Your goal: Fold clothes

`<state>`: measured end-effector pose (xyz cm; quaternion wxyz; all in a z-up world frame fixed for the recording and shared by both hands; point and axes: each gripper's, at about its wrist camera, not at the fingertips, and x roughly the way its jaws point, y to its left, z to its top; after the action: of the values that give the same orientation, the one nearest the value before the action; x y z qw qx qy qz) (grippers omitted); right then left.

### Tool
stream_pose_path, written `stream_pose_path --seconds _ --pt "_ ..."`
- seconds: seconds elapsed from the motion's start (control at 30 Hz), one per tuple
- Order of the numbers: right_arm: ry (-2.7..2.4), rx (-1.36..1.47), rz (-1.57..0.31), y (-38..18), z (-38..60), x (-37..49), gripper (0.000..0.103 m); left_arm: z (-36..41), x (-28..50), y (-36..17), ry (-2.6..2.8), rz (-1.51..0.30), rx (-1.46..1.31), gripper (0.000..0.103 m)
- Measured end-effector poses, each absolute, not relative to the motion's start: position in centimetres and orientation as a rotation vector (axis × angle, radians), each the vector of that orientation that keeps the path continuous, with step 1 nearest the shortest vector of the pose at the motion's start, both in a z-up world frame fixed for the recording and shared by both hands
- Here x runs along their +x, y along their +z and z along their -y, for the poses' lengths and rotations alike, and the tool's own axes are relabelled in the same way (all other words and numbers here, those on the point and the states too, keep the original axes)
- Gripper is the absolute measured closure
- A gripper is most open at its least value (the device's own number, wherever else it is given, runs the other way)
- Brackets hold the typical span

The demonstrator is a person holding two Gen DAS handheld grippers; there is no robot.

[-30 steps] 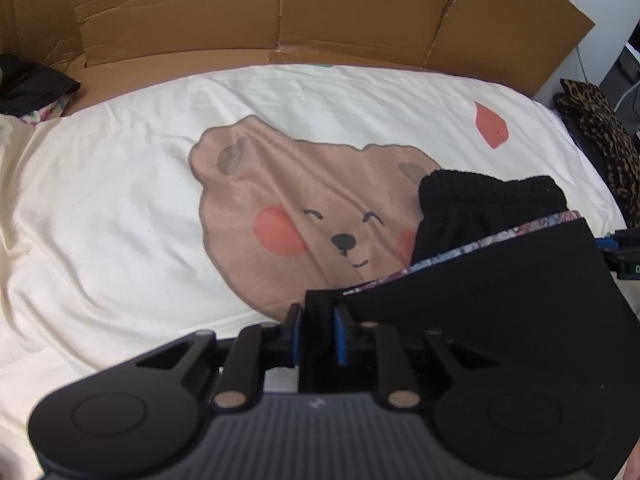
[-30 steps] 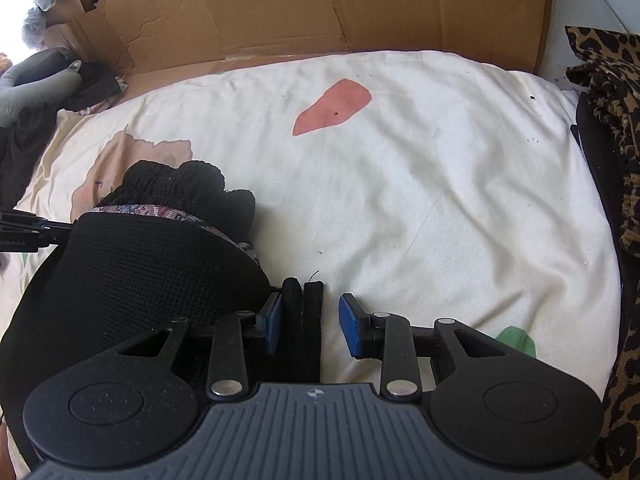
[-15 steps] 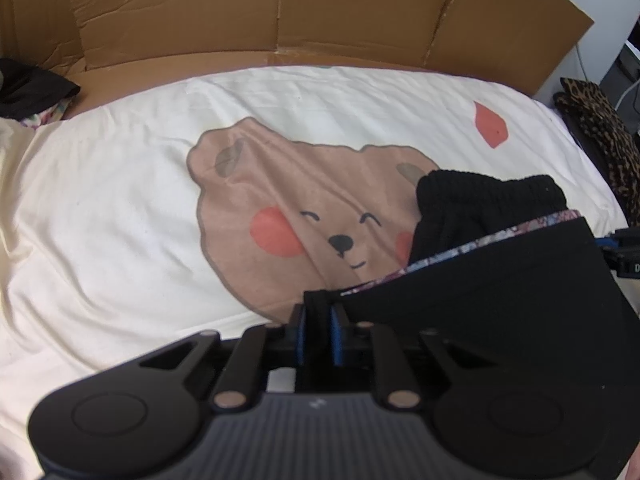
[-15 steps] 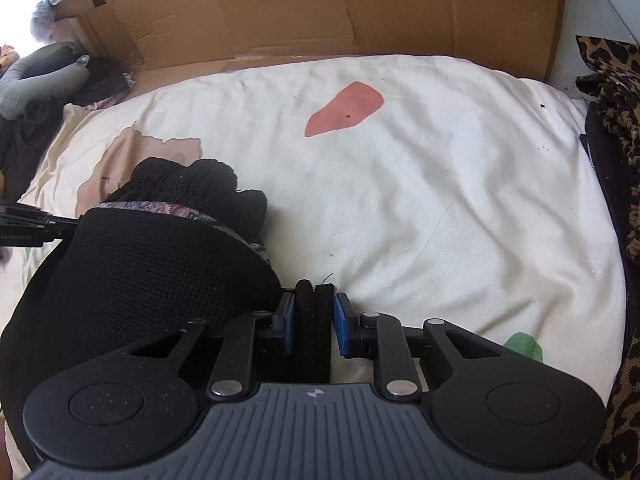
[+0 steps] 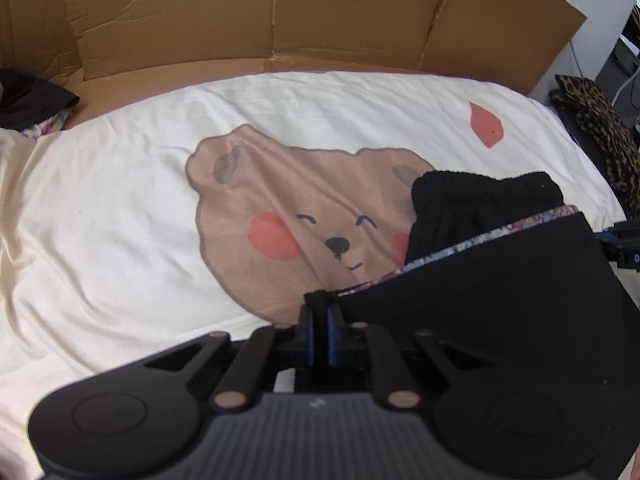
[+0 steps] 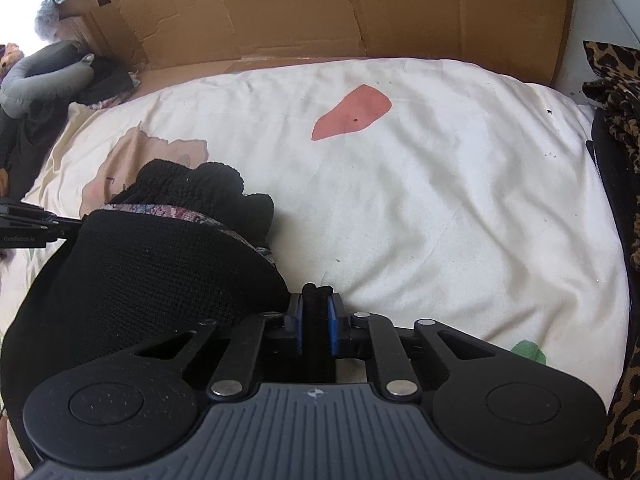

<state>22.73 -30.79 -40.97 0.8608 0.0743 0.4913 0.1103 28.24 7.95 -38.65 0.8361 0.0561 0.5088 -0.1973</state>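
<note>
A black knit garment point(image 5: 500, 300) with a patterned inner edge lies on the cream bedsheet point(image 5: 120, 220), partly lifted between my two grippers. My left gripper point(image 5: 319, 312) is shut on its left corner. My right gripper point(image 6: 315, 312) is shut on its right corner, and the garment point(image 6: 152, 276) spreads to the left of that gripper. A bunched black part point(image 5: 480, 200) rests on the sheet beyond the held edge. The right gripper's tip shows at the right edge of the left wrist view, the left gripper's at the left edge of the right wrist view.
The sheet has a brown bear print point(image 5: 304, 220) and a red patch point(image 6: 352, 112). Cardboard point(image 5: 280, 12) stands along the far side. Leopard-print cloth point(image 6: 616, 88) lies at the right edge. Dark clothes and a grey pillow point(image 6: 44, 80) lie at the far left.
Both grippers have closed on the garment's corners; one second ago their jaws stood apart around the fabric. The garment has barely moved.
</note>
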Motion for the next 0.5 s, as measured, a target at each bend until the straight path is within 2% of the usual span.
stream_pose_path --seconds 0.5 --pt "0.172 0.251 -0.893 -35.2 33.6 19.9 0.095 -9.1 26.4 -33.4 -0.425 -0.989 0.065 0.097"
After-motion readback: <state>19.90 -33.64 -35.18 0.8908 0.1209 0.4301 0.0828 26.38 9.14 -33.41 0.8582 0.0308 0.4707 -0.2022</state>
